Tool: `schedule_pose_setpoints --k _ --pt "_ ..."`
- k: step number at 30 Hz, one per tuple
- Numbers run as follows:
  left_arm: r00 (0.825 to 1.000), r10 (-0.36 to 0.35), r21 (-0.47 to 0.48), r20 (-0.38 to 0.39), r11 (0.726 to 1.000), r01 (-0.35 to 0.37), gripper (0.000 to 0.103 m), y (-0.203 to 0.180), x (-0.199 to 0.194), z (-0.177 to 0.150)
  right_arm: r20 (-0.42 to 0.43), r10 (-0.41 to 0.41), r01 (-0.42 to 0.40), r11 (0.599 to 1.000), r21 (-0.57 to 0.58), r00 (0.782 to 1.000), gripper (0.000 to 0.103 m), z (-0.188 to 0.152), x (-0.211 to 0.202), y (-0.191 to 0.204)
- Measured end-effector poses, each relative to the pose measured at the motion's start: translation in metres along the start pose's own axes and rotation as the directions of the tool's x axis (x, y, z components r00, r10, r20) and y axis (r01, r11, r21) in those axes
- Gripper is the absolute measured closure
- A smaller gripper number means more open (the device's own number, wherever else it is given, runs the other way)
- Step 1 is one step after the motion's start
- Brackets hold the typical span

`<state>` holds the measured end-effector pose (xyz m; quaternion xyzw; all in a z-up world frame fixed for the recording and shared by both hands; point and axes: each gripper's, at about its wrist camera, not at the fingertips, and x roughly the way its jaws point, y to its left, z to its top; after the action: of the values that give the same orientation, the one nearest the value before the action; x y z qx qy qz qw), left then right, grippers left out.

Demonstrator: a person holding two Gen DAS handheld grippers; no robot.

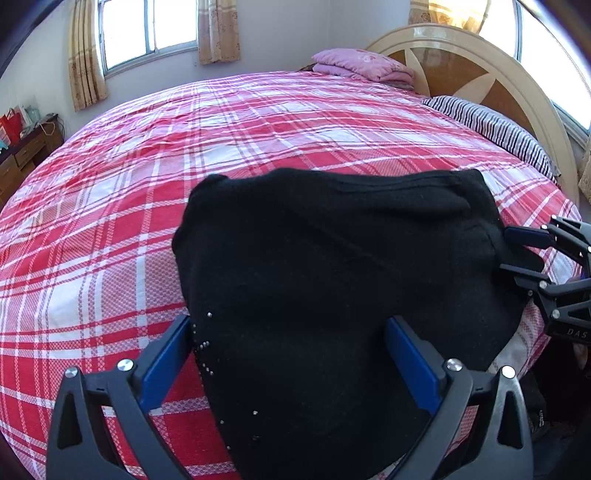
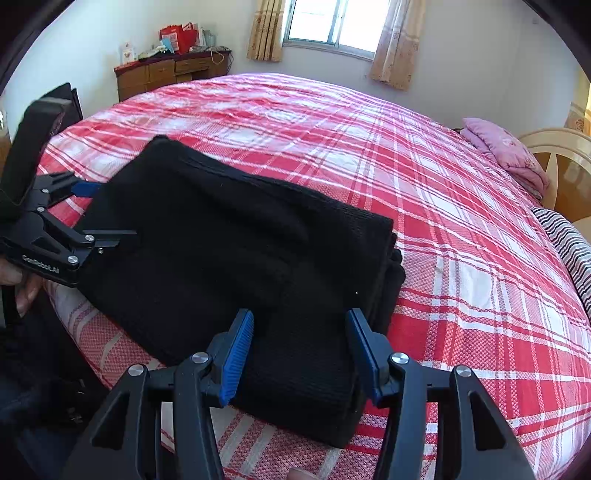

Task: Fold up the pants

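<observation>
Pink pillow point(image 1: 360, 66) at 1 o'clock, path clear; folded pants point(image 1: 332, 277) lie beneath my released left gripper point(image 1: 291, 343) and right gripper point(image 2: 300, 334)

Black knit pants point(image 2: 229, 280), folded into a thick rectangular stack, lying flat near the bed's edge

Matt black knit pants point(image 2: 221, 266) — cloth

A home bedroom: plaid-covered bed point(image 1: 258, 122), wooden headboard point(image 1: 480, 74), curtained window point(image 2: 332, 26).
</observation>
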<state>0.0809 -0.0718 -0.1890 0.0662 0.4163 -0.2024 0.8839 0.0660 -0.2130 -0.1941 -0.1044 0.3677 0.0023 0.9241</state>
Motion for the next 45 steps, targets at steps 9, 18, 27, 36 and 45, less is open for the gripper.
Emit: schedule_pose_setpoints --k 9,18,27,36,45 --pt "0.996 0.067 -0.021 0.052 0.998 -0.066 0.0 0.015 -0.015 0.007 0.013 0.047 -0.048 0.992 0.115 0.999 0.045 0.0 -0.015 -0.028" --pt "0.998 0.048 -0.099 0.036 0.994 -0.044 0.0 0.034 -0.009 0.006 -0.014 0.068 -0.06 0.952 0.3 0.998 0.044 -0.009 0.002 -0.063" --pt "0.999 -0.014 -0.204 0.048 0.979 0.024 0.0 0.054 -0.003 0.003 0.006 0.177 -0.164 0.902 0.4 0.984 0.042 -0.003 0.006 -0.074" --pt "0.994 -0.079 -0.205 0.069 0.975 0.092 0.0 0.048 0.008 0.007 0.001 0.217 -0.189 0.852 0.489 0.976 0.044 -0.003 0.025 -0.085" --pt "0.996 -0.079 -0.142 0.044 0.986 0.084 0.0 0.039 0.011 0.01 0.056 0.299 -0.284 0.81 0.512 0.953 0.056 -0.01 0.026 -0.087"
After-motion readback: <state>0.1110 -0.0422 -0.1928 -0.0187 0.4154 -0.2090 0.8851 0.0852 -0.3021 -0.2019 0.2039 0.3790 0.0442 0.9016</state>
